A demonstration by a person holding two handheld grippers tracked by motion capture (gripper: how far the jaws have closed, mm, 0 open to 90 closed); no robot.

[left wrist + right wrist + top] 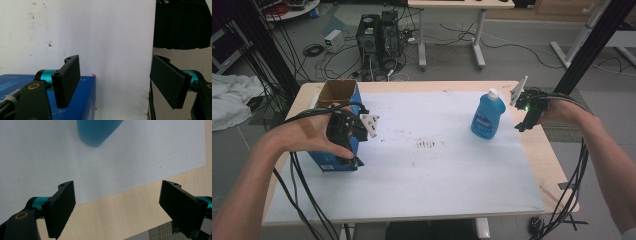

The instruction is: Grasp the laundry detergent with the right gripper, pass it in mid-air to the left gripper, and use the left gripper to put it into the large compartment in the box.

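Fingers [62, 207] spread on both grippers, beside box [343, 100] and bottle [488, 116].

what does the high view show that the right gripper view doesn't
High view alone: the open blue box at the table's left, the left gripper against it, the bottle's white cap, and computers on the floor. Right gripper view alone: its own black jaws wide apart, nothing between them, above the white sheet's edge. Shared: the blue bottle, white sheet and wooden table.

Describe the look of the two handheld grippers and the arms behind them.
Both the left gripper and right gripper are black, with flat black jaws on teal fittings, a grey three-cornered plate on top and black cables trailing. The right one shows a green light. Forearms are bare.
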